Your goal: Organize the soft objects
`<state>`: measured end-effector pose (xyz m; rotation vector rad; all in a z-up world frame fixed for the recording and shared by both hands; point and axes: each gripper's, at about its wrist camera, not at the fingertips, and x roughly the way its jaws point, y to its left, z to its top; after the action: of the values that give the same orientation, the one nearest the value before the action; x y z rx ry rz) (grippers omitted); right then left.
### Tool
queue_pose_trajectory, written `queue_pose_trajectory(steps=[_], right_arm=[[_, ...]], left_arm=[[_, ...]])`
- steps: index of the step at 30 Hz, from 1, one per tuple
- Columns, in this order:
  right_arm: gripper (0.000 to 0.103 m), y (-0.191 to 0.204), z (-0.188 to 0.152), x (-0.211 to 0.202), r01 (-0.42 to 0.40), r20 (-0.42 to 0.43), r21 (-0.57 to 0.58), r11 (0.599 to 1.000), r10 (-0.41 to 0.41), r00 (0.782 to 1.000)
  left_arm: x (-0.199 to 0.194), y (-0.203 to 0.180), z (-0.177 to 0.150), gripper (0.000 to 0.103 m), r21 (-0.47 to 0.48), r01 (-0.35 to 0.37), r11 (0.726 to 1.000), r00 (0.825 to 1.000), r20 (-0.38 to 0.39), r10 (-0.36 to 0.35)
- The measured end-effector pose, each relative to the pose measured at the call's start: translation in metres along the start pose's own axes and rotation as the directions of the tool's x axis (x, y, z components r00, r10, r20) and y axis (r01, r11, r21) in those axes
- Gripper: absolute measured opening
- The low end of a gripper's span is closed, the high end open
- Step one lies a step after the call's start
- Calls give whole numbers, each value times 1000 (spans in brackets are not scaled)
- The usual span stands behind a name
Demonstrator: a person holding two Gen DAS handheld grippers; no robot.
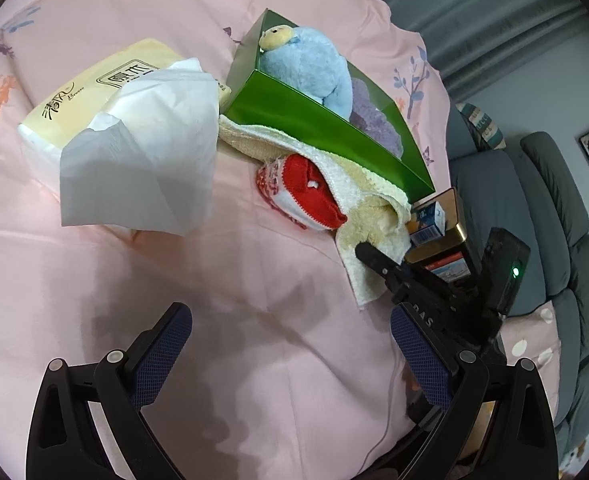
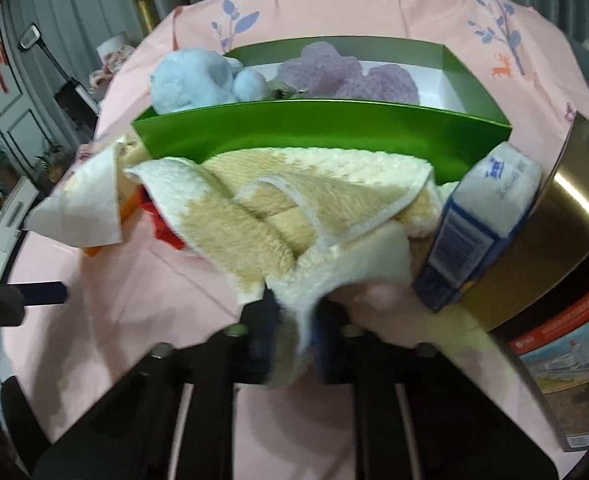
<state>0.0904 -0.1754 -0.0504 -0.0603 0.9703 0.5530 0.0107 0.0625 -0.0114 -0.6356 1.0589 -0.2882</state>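
A green box lies on the pink sheet and holds a blue plush toy and a purple knit piece. A cream towel lies crumpled in front of the box, partly over a red and white knit item. My right gripper is shut on the towel's near corner; it also shows in the left wrist view. My left gripper is open and empty above the bare sheet.
A yellow tissue pack with a white tissue pulled out lies left of the box. A gold tin and a small blue carton stand right of the towel. A grey sofa is beyond the bed's right edge.
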Motion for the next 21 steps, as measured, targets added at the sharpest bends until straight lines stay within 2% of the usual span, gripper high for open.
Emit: queue_pose_trajectory(steps=[4, 9, 12, 17, 19, 21], right_arm=[[10, 14, -10, -25, -143, 15, -26, 989, 144, 989], [10, 38, -31, -69, -297, 24, -119, 948, 301, 953], [10, 54, -49, -85, -383, -30, -165, 909, 383, 923], [10, 68, -81, -105, -472, -82, -232, 850, 467, 881], [10, 68, -91, -111, -489, -106, -241, 838, 478, 872], [12, 65, -99, -110, -471, -137, -251, 846, 450, 882]], left_arm=[[0, -2, -1, 100, -10, 34, 999, 999, -9, -34], [1, -9, -4, 100, -20, 93, 995, 995, -25, -94], [4, -18, -7, 100, -5, 113, 994, 993, -44, -114], [10, -30, -19, 100, 7, 139, 990, 986, -92, -138], [11, -35, -26, 100, 24, 137, 990, 986, -104, -134], [10, -37, -32, 100, 37, 133, 990, 986, -102, -128]])
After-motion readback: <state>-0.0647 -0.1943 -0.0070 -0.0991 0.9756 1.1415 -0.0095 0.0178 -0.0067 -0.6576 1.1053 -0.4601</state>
